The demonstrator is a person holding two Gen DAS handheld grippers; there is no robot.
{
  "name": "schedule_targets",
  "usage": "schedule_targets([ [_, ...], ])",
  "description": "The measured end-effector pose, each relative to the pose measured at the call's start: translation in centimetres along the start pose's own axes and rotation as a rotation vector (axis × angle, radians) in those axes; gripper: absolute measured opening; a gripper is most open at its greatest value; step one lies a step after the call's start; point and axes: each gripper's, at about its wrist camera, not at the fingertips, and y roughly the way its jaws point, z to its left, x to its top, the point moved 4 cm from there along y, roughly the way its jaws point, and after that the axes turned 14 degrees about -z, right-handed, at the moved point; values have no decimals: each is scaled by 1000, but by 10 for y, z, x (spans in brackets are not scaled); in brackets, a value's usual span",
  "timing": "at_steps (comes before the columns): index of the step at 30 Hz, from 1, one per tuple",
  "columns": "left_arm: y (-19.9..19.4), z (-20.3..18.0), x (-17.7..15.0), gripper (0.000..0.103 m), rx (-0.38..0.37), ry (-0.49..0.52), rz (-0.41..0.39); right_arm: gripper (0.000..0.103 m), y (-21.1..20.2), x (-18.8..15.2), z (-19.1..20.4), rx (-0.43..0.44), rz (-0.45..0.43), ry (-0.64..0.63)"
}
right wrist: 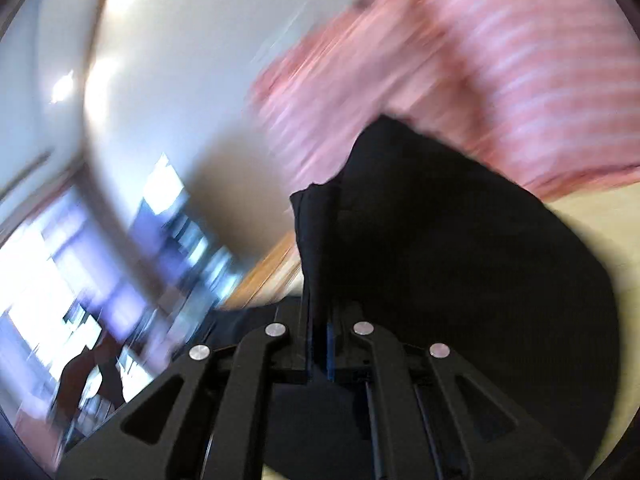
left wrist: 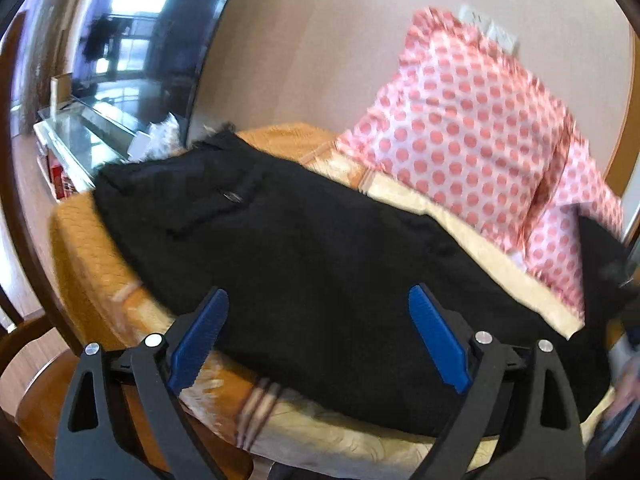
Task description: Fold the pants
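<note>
Black pants (left wrist: 312, 248) lie spread across a cushioned seat (left wrist: 92, 248) with an orange and cream cover. My left gripper (left wrist: 318, 304) is open, its blue fingers (left wrist: 200, 336) just above the near edge of the pants, holding nothing. My right gripper (right wrist: 320, 320) is shut on a bunched end of the black pants (right wrist: 440, 248) and holds that end lifted; the fabric stands up between the closed jaws. The right wrist view is heavily motion-blurred.
A pink polka-dot cloth (left wrist: 480, 128) is draped over the backrest behind the pants, also in the right wrist view (right wrist: 460, 60). A large dark TV screen (left wrist: 152, 40) and a glass-topped stand (left wrist: 76, 136) are at the left. A wooden chair (left wrist: 32, 352) stands at lower left.
</note>
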Motion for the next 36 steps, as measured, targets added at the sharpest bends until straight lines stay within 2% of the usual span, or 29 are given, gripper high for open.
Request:
schedule_targets([
  [2, -11, 9, 7, 93, 32, 0, -25, 4, 45, -49, 12, 12, 174, -11],
  [4, -22, 25, 11, 93, 72, -4, -40, 4, 61, -71, 10, 4, 234, 26],
  [7, -33, 44, 17, 93, 121, -6, -62, 4, 59, -52, 12, -6, 152, 54],
  [9, -36, 55, 19, 93, 145, -19, -76, 4, 46, -26, 21, -13, 27, 31],
  [11, -35, 62, 21, 93, 159, -39, -78, 4, 36, -17, 31, -32, -58, -24],
  [13, -33, 68, 20, 93, 158, -71, -73, 8, 51, -33, 50, -16, 12, -115],
  [14, -31, 71, 19, 93, 155, -88, -64, 10, 61, -54, 56, -6, 97, -181],
  [17, -29, 78, 16, 93, 162, -108, -50, 26, 72, -99, 65, 46, 264, -270],
  [18, -29, 82, 16, 93, 164, -116, -48, 37, 67, -101, 69, 61, 248, -300],
  [19, -29, 84, 16, 93, 164, -123, -48, 57, 63, -100, 73, 87, 237, -319],
  [20, -29, 85, 17, 93, 164, -127, -47, 63, 57, -94, 75, 122, 221, -309],
  [23, -27, 91, 21, 93, 153, -152, -39, 67, 48, -72, 71, 110, 121, -273],
  [24, -25, 93, 23, 93, 144, -167, -34, 69, 51, -70, 63, 84, 128, -258],
  [25, -23, 95, 25, 93, 137, -180, -28, 71, 64, -82, 54, 56, 236, -246],
  [26, -20, 96, 27, 93, 132, -193, -20, 73, 64, -91, 54, 56, 261, -263],
  [27, -15, 99, 30, 93, 127, -214, -5, 74, 57, -91, 59, 68, 214, -318],
  [28, -11, 101, 33, 93, 124, -232, 8, 75, 56, -95, 60, 68, 242, -326],
  [32, 5, 106, 40, 93, 104, -283, 56, 79, 50, -90, 47, 98, 224, -214],
  [36, 21, 111, 42, 93, 100, -330, 106, 79, 53, -90, 50, 108, 224, -198],
])
